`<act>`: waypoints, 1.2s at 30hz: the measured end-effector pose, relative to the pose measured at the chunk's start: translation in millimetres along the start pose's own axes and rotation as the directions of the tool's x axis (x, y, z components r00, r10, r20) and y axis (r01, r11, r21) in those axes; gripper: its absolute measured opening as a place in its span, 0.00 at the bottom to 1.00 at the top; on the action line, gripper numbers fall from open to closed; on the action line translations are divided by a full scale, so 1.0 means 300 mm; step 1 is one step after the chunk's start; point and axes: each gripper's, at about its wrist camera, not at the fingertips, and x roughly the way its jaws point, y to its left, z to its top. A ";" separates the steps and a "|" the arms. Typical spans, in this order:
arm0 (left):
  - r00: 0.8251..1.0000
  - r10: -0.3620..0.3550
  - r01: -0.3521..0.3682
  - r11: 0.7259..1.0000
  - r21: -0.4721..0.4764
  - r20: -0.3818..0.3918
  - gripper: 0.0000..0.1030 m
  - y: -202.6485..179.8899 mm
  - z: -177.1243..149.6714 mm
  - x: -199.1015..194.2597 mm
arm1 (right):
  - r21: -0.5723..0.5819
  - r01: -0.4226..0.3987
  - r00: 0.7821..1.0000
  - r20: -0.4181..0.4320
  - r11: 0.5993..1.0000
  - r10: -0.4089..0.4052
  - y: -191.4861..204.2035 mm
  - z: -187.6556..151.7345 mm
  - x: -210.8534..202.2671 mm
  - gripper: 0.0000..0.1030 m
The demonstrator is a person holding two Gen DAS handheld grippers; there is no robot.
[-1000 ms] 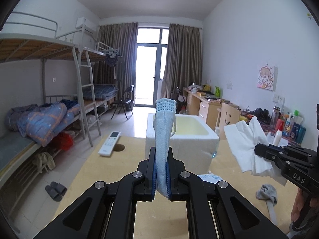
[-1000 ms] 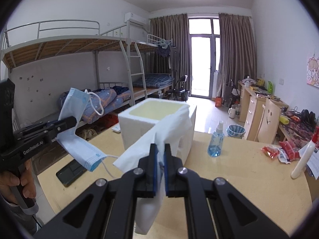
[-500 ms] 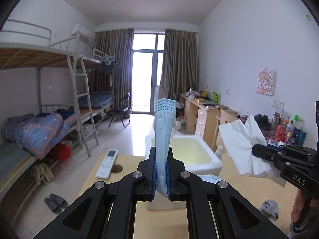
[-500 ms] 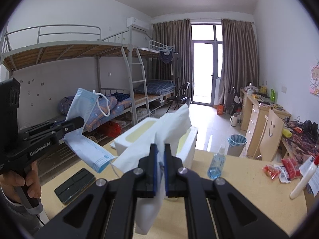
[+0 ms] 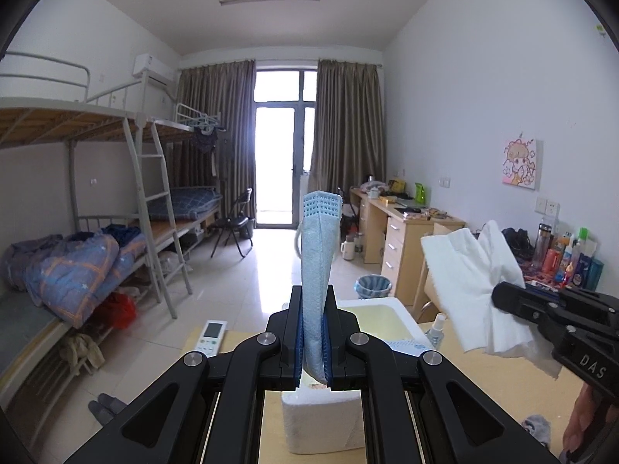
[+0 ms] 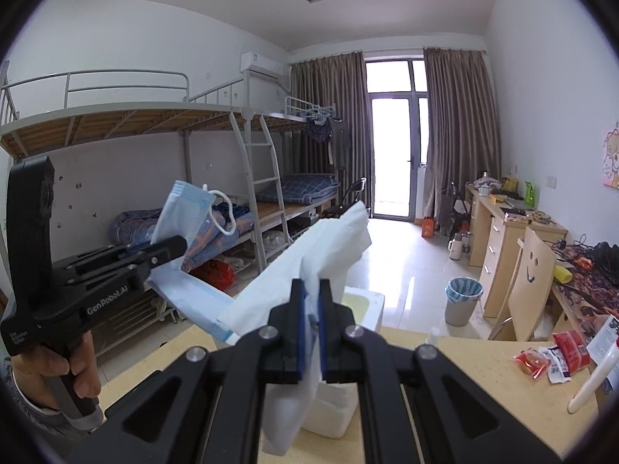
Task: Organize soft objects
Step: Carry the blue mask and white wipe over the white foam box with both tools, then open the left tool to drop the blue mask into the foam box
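My left gripper point(image 5: 312, 342) is shut on a light blue face mask point(image 5: 318, 266) that stands upright between its jaws, held high above the white foam box point(image 5: 377, 319). The mask also shows in the right wrist view point(image 6: 185, 224), hanging from the left gripper point(image 6: 174, 249). My right gripper point(image 6: 312, 332) is shut on a white tissue point(image 6: 309, 266) and holds it above the foam box point(image 6: 363, 305). The tissue shows at the right of the left wrist view point(image 5: 472, 278). A grey sock point(image 5: 536, 425) lies on the table at lower right.
The wooden table point(image 5: 483, 390) carries a white remote point(image 5: 211, 335), a spray bottle point(image 5: 437, 326), red snack packets point(image 6: 549, 355) and a white bottle point(image 6: 592, 379). Bunk beds point(image 5: 77, 232) stand at the left, desks point(image 5: 402, 228) and a waste bin point(image 5: 373, 285) at the right.
Both grippers have risen with their loads. The foam box and table have dropped lower in both views. The mask and tissue stay gripped.
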 end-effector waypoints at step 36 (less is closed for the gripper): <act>0.985 -0.094 0.101 0.994 0.042 -0.144 0.08 -0.056 -0.035 0.293 | 0.086 0.102 0.987 -0.131 0.991 -0.090 -0.116 0.022 0.148 0.08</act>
